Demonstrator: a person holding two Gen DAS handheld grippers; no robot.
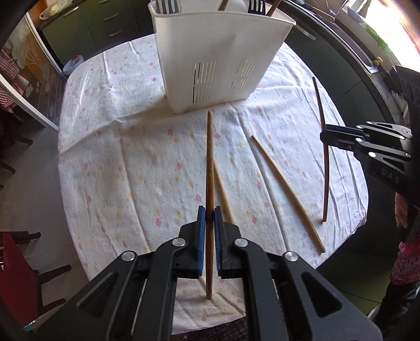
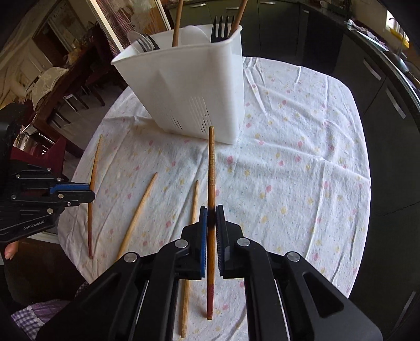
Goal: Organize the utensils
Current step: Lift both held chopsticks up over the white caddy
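**Both grippers clamp a chopstick in front of the utensil caddy**

The left gripper [image 1: 209, 217] is clenched on a dark brown chopstick [image 1: 209, 168], its blue pads [image 1: 201, 236] pressing the stick from both sides. The stick runs straight along the fingers toward 12 o'clock, its far tip ending just short of the white utensil caddy [image 1: 218, 57].

The right gripper [image 2: 211, 219] likewise grips a second dark chopstick [image 2: 211, 168] with a reddish lower end, also pointing to 12 o'clock at the caddy's base. In the left wrist view this gripper sits at 3 o'clock, shut around its stick partway along the shaft; in the right wrist view the left gripper appears at 9 o'clock.

Two pale bamboo chopsticks lie loose on the floral tablecloth [image 1: 126, 147]. One pale chopstick [image 1: 223, 191] lies just beside the left gripper's stick, at 5 o'clock from its middle; the other pale chopstick [image 1: 286, 191] lies further out toward 3 o'clock, between the two grippers.

The caddy stands upright at 12 o'clock, holding black forks [image 2: 221, 27], a clear spoon [image 2: 136, 43] and wooden handles [image 2: 178, 23].
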